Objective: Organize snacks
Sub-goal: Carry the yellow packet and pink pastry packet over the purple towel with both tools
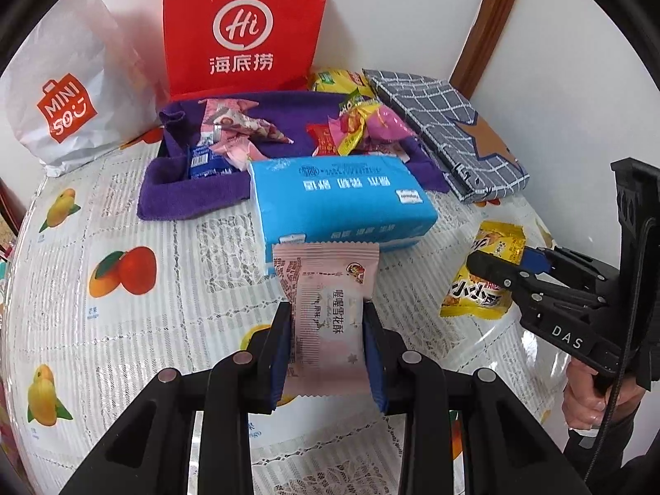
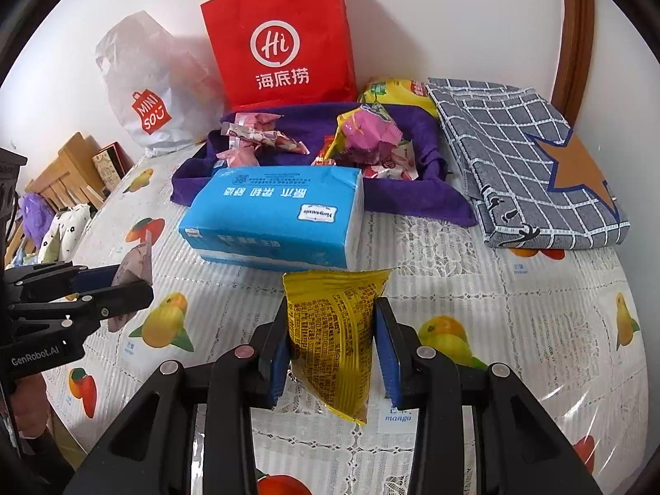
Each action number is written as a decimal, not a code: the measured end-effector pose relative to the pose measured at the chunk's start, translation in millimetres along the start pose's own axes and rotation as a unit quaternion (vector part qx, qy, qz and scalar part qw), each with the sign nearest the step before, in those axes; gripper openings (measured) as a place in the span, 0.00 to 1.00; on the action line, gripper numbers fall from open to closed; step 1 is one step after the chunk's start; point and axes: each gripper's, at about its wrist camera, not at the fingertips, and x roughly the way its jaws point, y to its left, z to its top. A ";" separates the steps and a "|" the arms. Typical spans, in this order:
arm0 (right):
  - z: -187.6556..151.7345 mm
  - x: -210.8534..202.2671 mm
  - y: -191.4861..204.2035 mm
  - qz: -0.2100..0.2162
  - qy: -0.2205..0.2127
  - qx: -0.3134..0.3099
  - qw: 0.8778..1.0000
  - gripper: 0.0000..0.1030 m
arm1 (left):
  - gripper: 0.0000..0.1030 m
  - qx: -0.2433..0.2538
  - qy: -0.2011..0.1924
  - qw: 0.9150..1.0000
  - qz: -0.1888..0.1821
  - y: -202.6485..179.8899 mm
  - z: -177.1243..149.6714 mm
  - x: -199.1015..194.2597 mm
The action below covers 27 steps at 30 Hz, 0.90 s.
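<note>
Worktop (image 1: 165,247): covered in clear glossy plastic over white lace cloth printed with fruit pictures; "mango" readable under one.
Landmark, tissue pack (image 1: 342,202): soft blue plastic block with white Chinese lettering, lying flat mid-worktop.
Left claw (image 1: 328,330): black frame, blue pads; clamped on the pink packet, one pad on each long side.
Pink packet (image 1: 326,309): flat matte pillow wrapper with crimped ends and Chinese print, held upright just in front of the tissue pack, above the cloth.
Right claw (image 2: 334,338): same build; closed on the yellow packet.
Yellow packet (image 2: 334,330): glossy crinkled foil, dense black small print on its back, tapering downward, held just in front of the tissue pack and off the worktop.
Purple tray (image 1: 194,198): fuzzy cloth-lined, directly behind the tissue pack; holds loose pink, blue, red and yellow wrapped snacks.
Red bag (image 1: 243,24): stiff paper, white "Hi" circle logo with Chinese characters, upright behind the tray.
White bag (image 1: 66,95): crumpled plastic, "MINISO" logo, left of the red bag.
Checked cloth (image 1: 445,123): folded grey grid fabric with a brown star, right of the tray.
</note>
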 end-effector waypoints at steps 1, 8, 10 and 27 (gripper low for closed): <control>1.9 -1.4 0.5 -0.002 -0.003 -0.002 1.000 0.36 | 0.30 0.001 -0.003 1.000 0.001 0.3 1.7 -2.0; 20.4 -14.0 3.0 -0.010 -0.024 -0.005 1.000 0.36 | 0.30 0.004 -0.029 1.000 0.006 0.7 22.0 -21.3; 28.4 -18.4 3.0 -0.012 -0.032 -0.006 0.999 0.36 | 0.30 0.004 -0.034 0.999 0.008 2.2 27.8 -25.9; 93.9 -30.5 5.1 -0.019 -0.073 -0.004 0.997 0.36 | 0.30 0.001 -0.069 0.997 0.016 13.2 89.6 -49.5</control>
